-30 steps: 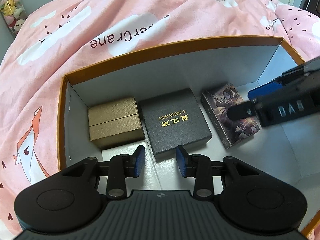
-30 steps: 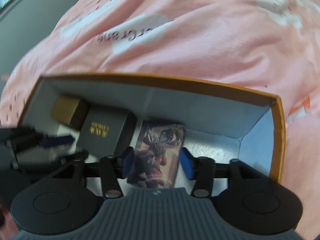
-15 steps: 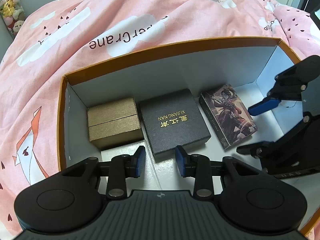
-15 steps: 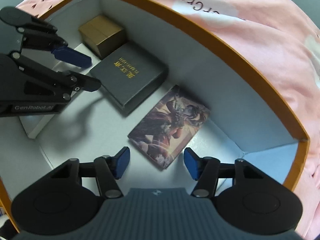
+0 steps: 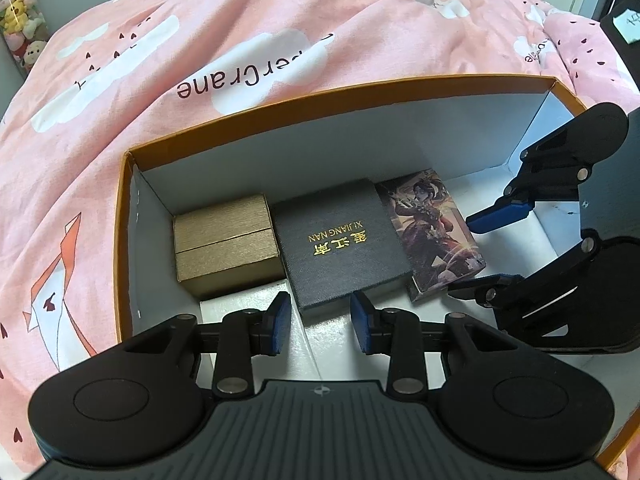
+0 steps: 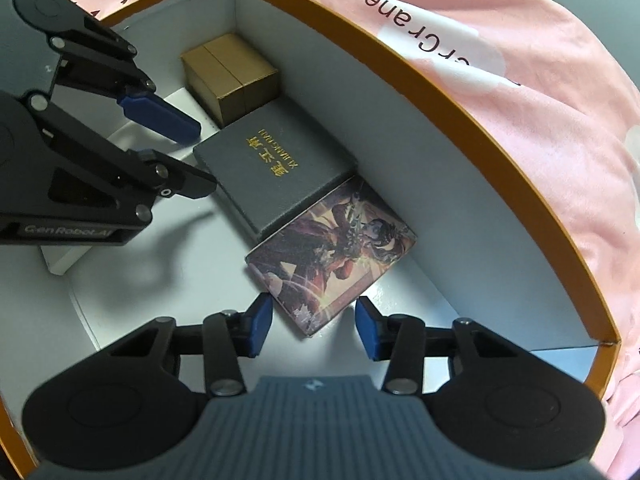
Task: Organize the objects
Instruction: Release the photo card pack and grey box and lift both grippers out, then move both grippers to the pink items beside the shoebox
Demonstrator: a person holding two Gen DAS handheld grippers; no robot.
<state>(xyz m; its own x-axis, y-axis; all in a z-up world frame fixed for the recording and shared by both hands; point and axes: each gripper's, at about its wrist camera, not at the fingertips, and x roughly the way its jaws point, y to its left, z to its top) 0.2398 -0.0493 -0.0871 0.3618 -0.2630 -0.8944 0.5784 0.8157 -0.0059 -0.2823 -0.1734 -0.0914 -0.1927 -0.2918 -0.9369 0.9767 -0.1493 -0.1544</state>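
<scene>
My left hand-held gripper hung with its blue-padded jaws apart and nothing between them, poised just above the near edge of the flat black textured box with gold lettering. My right hand-held gripper was likewise spread wide and empty, its two pads standing either side of the near corner of the illustrated card box showing a painted figure, without touching it as far as I could tell.

Both worked inside the large orange-rimmed cardboard box with white inner walls, which held everything. Along its far wall three items sat in a row: the ribbed gold cardboard gift box nearest the left corner, the black box beside it and touching or nearly so, and the card box lying flat against the black box's other side. A thin white flat box lay on the floor of the container in front of the gold one, partly hidden by my left gripper.

From the right wrist camera the same row ran away from me: card box closest, then the black box, then the gold box in the far corner.

The container rested on a bed covered by a pink quilt with white cloud prints.
</scene>
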